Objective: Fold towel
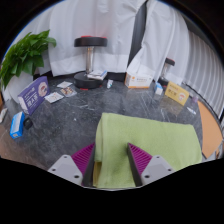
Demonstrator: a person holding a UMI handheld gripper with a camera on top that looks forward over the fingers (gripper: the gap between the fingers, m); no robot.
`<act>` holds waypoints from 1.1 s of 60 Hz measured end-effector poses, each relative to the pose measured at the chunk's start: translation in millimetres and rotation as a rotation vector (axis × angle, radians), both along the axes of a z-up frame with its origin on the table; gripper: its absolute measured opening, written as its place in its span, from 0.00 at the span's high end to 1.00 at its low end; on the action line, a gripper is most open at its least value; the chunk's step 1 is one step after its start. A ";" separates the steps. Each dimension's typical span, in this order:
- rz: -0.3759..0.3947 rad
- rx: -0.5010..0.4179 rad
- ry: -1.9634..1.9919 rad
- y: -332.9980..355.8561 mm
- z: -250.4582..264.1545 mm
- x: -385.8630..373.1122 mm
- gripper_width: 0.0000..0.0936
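A light green towel (150, 140) lies flat on a dark speckled table (60, 125), spreading ahead of my fingers and off to the right. My gripper (112, 163) is open, its two magenta pads (85, 158) apart, with the towel's near edge lying between them. A gap shows between the left pad and the towel's edge. The fingers press on nothing.
A black stool (90, 45) stands beyond the table in front of white curtains. A green plant (25, 55) stands far left. Booklets (32, 93), a blue item (18, 122), small boxes (139, 78) and a yellow box (177, 93) sit along the table's far side.
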State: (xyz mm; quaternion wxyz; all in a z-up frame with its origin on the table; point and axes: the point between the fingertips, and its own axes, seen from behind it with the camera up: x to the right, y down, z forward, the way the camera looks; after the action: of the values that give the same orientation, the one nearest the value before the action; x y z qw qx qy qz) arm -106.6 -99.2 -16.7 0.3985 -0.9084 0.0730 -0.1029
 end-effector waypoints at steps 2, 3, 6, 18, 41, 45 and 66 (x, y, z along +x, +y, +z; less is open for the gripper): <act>0.019 0.003 -0.024 2.3 -0.6 0.4 0.45; 0.028 0.000 -0.028 2.8 -1.2 -0.3 0.50; 0.048 0.003 -0.052 5.0 -0.4 2.5 0.72; 0.087 0.000 -0.001 7.6 8.5 -2.2 0.93; 0.101 0.224 0.408 -6.5 139.0 36.9 0.94; 0.063 0.172 0.383 -11.6 108.2 77.3 0.93; -0.013 0.087 0.071 -55.2 83.3 213.1 0.08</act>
State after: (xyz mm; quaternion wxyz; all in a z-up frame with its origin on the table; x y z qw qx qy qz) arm 106.5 -154.4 66.6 0.4339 -0.8929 0.0976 -0.0698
